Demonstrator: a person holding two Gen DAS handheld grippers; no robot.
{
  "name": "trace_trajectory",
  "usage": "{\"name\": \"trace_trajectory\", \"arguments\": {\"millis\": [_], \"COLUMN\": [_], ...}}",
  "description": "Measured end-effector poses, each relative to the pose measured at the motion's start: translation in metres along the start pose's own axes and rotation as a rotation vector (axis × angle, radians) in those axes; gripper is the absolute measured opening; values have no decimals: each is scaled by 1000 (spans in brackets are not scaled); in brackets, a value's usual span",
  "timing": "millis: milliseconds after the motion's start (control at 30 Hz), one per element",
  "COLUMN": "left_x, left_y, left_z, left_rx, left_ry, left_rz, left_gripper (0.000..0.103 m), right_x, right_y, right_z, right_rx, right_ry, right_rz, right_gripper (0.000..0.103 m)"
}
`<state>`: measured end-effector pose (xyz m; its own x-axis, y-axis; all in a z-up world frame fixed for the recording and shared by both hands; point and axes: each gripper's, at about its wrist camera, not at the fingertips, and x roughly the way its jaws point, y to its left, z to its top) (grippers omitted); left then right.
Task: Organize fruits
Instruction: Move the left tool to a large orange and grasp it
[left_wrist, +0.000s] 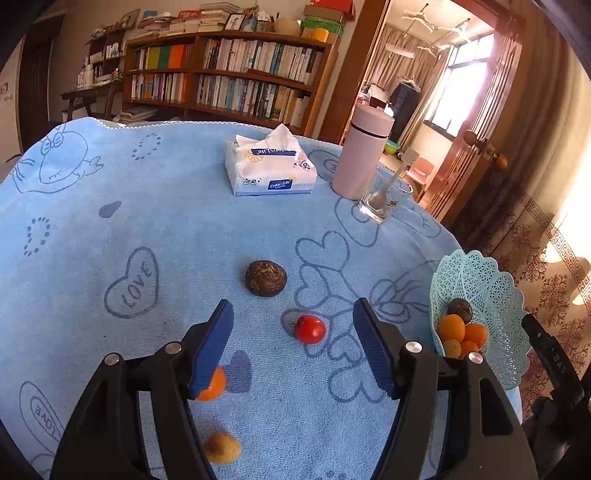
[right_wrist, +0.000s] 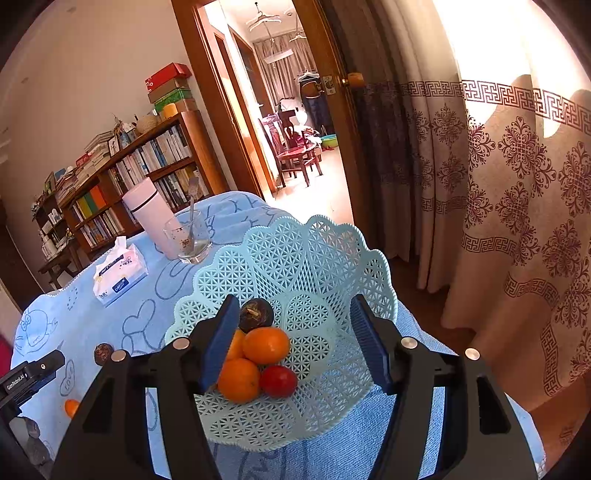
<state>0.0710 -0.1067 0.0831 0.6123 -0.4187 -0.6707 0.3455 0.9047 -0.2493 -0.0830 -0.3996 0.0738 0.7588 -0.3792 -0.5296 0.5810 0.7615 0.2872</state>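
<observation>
Blue terry cloth (left_wrist: 110, 221) covers tabletop | left gripper (left_wrist: 293, 343) jaws released above glossy round tomato (left_wrist: 310, 328) | right gripper (right_wrist: 295, 343) jaws released over lattice plastic basket (right_wrist: 295, 251)

Across the tabletop you have a blue towel (left_wrist: 155, 206) printed with hearts and the word LOVE. Toward its far side lies a soft pack of tissues (left_wrist: 269, 166) with one sheet pulled up. To the right of it stands a pale pink flask (left_wrist: 360, 155), upright, and just beside that a clear glass (left_wrist: 384, 195) with a spoon (left_wrist: 388, 184) leaning in it. Behind the tabletop you see a wooden bookshelf (left_wrist: 229, 77) packed with books, an open doorway (right_wrist: 280, 103), and a patterned curtain (right_wrist: 509, 184) at the right.
</observation>
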Motion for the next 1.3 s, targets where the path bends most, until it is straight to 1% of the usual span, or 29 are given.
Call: {"name": "trace_trajectory", "arguments": {"millis": [167, 333, 533, 700, 767, 933, 1067, 1100, 1200, 1300], "left_x": [-3, 3, 11, 18, 20, 31, 31, 31, 29, 23], "left_y": [25, 41, 46, 44, 43, 46, 46, 46, 49, 50], "left_z": [-2, -14, -33, -41, -43, -49, -52, -52, -51, -51], "left_rx": [-38, -57, -41, -20, -15, -18, -3, -2, -14, -9], "left_ry": [4, 35, 72, 85, 90, 122, 107, 105, 101, 89], "left_rz": [41, 73, 97, 110, 112, 120, 141, 145, 134, 144], "left_gripper": [67, 67, 67, 67, 65, 50, 45, 40, 40, 40], "right_x": [1, 3, 5, 6, 5, 3, 2, 3, 2, 0], "right_y": [7, 13, 18, 23, 26, 33, 39, 42, 50, 60], "right_z": [-4, -8, -12, -17, -18, -21, -25, -26, -32, -39], "right_rx": [-20, -38, -58, -78, -87, -113, -141, -150, -185, -224], "right_ry": [11, 22, 35, 42, 44, 37, 32, 32, 28, 23], "right_rz": [12, 21, 28, 36, 41, 43, 46, 46, 46, 55], "right_gripper": [64, 64, 64, 64, 64, 64, 64, 64, 64, 64]}}
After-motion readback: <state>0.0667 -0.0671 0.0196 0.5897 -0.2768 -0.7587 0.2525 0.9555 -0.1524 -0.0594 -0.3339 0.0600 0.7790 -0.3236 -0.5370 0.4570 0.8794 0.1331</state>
